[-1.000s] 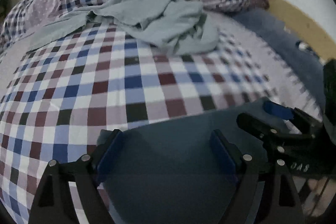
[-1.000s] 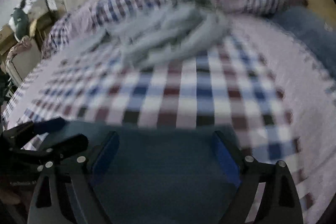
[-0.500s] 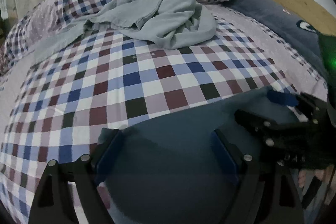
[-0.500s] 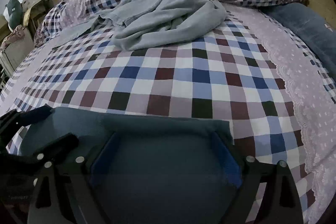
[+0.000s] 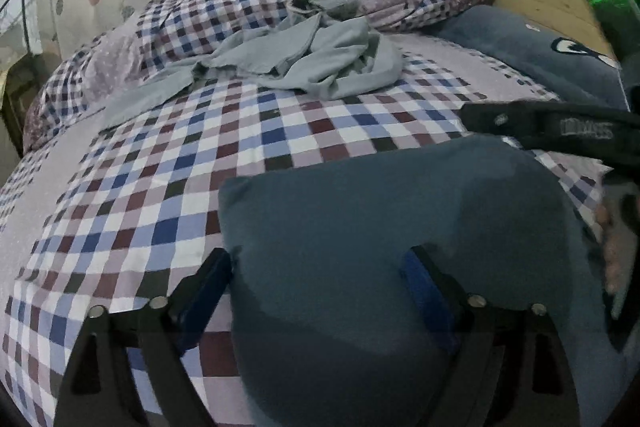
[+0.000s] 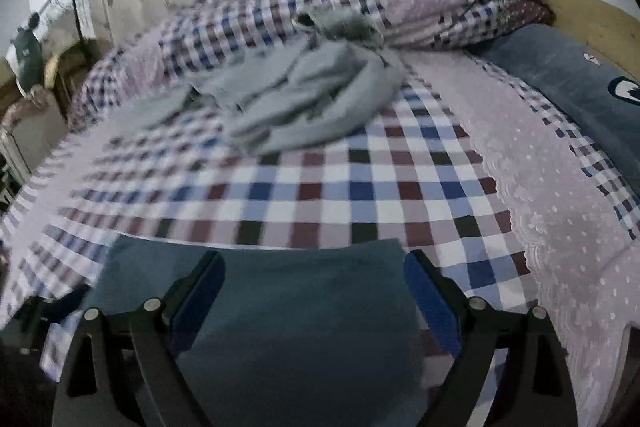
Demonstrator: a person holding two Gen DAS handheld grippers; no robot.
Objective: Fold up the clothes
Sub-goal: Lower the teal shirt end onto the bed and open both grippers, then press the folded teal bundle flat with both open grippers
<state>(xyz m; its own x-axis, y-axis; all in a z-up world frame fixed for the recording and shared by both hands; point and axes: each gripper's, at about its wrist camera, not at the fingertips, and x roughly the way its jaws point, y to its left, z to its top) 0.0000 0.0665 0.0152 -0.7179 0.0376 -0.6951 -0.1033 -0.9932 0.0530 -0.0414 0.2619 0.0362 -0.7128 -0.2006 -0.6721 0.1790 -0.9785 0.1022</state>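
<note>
Now | both tools wide over folded teal cloth [image 5: 384, 227] | crumpled grey garment [image 5: 304, 67] beyond, path clear

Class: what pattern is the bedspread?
Checked bedspread: white, blue, maroon and dark squares; clearest in left wrist view.

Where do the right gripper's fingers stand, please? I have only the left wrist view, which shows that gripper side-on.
Observer: The right gripper is open; the blue cloth shows between its fingers, unpinched.
Operator: Thank you. How does the cloth's far edge lie on that side?
Observer: It runs nearly straight across the checked sheet, and its right corner ends just beside the right finger.
</note>
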